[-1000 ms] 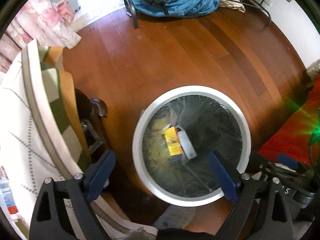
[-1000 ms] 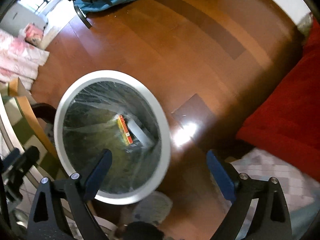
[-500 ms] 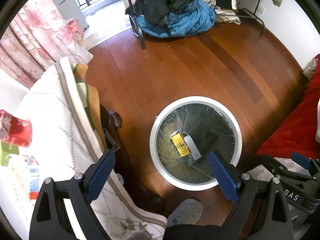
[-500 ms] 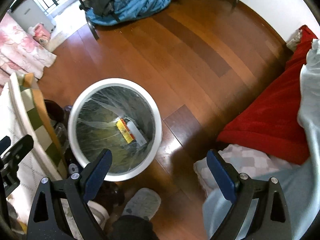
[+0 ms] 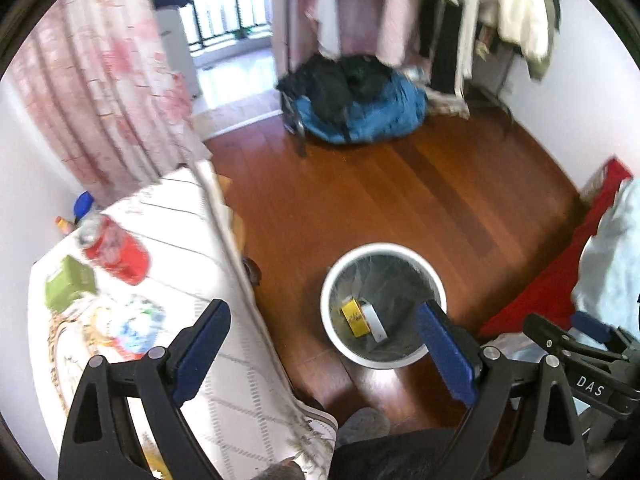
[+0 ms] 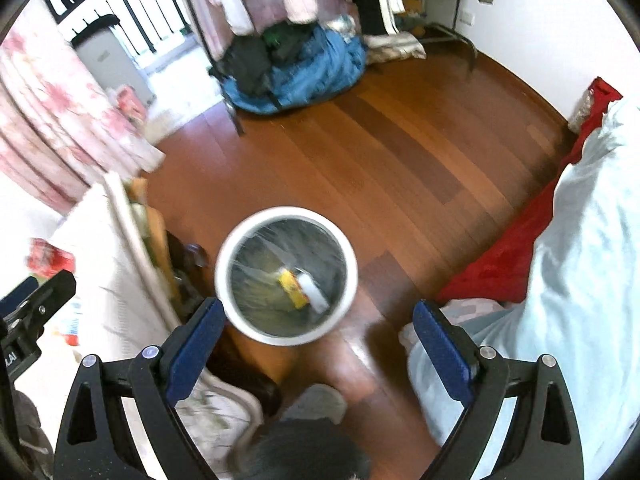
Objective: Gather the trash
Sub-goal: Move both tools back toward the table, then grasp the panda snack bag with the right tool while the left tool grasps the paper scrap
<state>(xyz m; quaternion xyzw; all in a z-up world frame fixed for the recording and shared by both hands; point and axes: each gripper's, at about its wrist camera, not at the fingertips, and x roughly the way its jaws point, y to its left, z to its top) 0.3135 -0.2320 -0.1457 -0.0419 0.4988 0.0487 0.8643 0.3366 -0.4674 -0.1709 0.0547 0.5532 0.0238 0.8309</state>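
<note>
Motion blur smears the red packet (image 5: 116,254), green box (image 5: 68,286) and printed wrapper (image 5: 134,326) on the tabletop (image 5: 240,380) at the left of the left wrist view; their labels cannot be read. The hanging clothes (image 5: 500,4) along the top edge are cut off and blurred.

1. left gripper (image 5: 324,344): black triangular-cutout frames, silver screws at the joints, blue pads (image 5: 202,354) lining the fingers.
2. right gripper (image 6: 316,344): same black frame, blue pads, white "das" lettering on its body in the left view.
3. person wears a grey slipper (image 5: 362,422).
</note>
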